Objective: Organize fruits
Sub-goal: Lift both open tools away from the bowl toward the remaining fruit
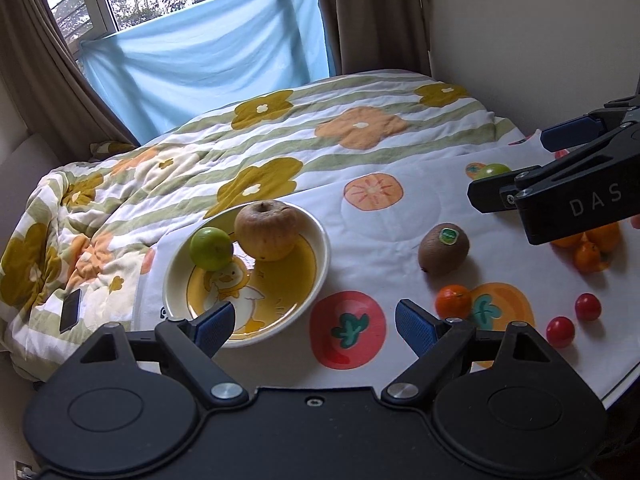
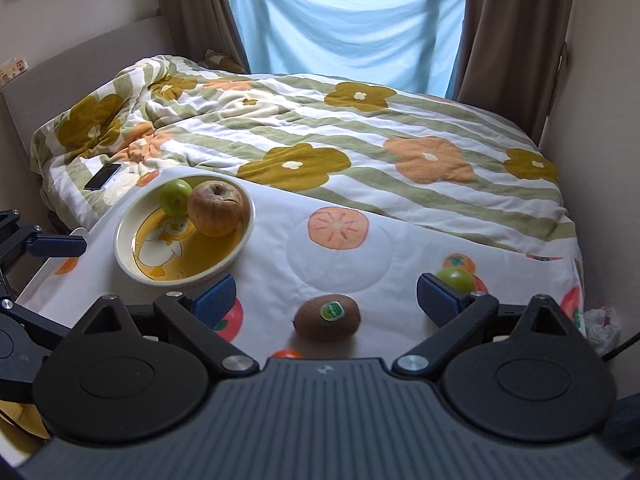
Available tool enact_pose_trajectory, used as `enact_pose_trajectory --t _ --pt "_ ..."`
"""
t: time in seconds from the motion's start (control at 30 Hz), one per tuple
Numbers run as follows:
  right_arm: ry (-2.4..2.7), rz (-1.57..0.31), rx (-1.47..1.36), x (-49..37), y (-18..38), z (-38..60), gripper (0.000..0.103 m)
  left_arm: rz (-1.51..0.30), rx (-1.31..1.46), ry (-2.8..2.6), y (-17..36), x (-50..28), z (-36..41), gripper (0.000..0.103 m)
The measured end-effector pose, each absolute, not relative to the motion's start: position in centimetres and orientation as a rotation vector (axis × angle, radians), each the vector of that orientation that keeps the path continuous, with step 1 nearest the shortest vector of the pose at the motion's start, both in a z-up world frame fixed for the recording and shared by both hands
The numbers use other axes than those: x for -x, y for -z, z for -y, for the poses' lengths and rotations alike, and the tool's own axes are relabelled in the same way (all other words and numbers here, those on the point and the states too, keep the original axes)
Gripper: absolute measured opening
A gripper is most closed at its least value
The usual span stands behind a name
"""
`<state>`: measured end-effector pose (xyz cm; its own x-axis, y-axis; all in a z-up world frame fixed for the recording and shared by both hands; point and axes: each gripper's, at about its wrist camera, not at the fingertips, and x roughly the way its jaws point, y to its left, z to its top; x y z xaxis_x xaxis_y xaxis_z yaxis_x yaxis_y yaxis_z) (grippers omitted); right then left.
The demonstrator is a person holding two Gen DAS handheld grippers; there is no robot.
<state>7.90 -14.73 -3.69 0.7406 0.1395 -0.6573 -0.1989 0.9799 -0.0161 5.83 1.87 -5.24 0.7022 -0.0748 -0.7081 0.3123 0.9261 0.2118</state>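
A cream bowl (image 1: 172,280) with a duck print holds a green fruit (image 1: 211,248) and a wrinkled brown apple (image 1: 267,230). On the fruit-print mat (image 1: 360,360) lie a kiwi (image 1: 444,249), a mandarin (image 1: 453,301), two cherry tomatoes (image 1: 560,332) and small oranges (image 1: 592,256). My left gripper (image 1: 316,328) hovers open and empty near the bowl. My right gripper (image 1: 506,166) hangs open above the mat's right side, in front of another green fruit (image 1: 498,168). In the right wrist view the right gripper (image 2: 326,296) frames the kiwi (image 2: 327,317) without touching it.
The mat lies over a floral quilt (image 2: 360,128) on a bed. A dark phone (image 2: 102,176) rests on the quilt behind the bowl (image 2: 120,248). A wall runs along the right, with a crumpled plastic bag (image 2: 600,320) beside the mat's edge. Curtains and a blue cloth cover the window.
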Motion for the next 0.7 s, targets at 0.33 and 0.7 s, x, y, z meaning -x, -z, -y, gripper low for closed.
enact_pose_trajectory --t 0.33,0.7 --pt "-0.136 -0.72 0.075 -3.0 5.4 23.5 0.103 -0.733 -0.348 0.309 6.6 -2.2 5.2 0.091" --pt "-0.212 -0.728 0.112 0.5 11.9 28.5 0.103 -0.706 -0.443 0.5 13.3 0.8 12.4 0.09"
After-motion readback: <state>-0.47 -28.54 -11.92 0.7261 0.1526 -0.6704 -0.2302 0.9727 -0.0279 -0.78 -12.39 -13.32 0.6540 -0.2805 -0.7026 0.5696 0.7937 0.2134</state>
